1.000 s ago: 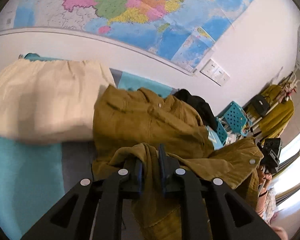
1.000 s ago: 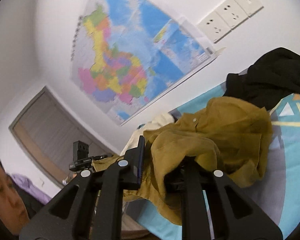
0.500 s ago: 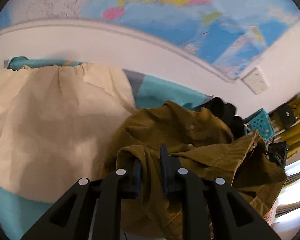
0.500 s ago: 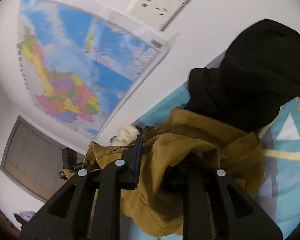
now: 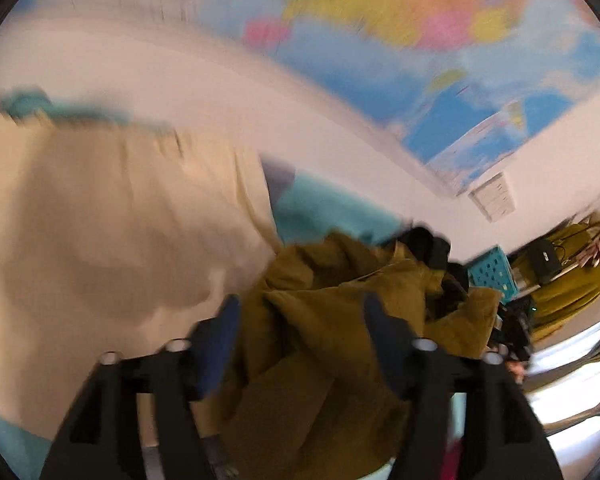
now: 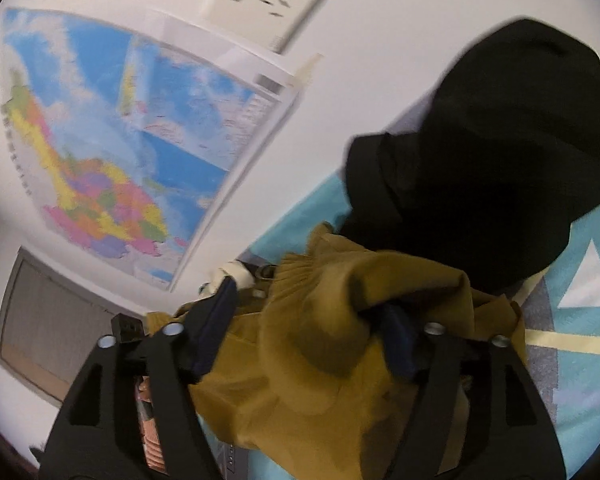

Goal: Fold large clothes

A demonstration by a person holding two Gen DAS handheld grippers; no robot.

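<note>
Mustard-brown shirt fabric lay bunched in a crumpled heap on the teal patterned bedcover, its cloth thick-looking and matte, thrown into deep folds and soft ridges. In the right wrist view a gathered, finely pleated edge showed near the top of the heap, and the cloth draped over and between the fingers of the right gripper. Those jaws stood wide apart, the fabric lying loosely across the right-hand finger without being pinched. The left gripper was likewise spread open, its two dark blue pads well separated, with the shirt mounded in the gap and spilling down toward the camera.

A cream garment spread flat and broad just beside the shirt on its left in the left wrist view, touching or overlapping its edge; the blur made that hard to settle. A black garment sat piled against the wall behind the shirt, touching its far side. Above the bed a coloured wall map hung on the white wall, with a white socket panel close to its corner. A teal perforated basket stood beyond the bed.
</note>
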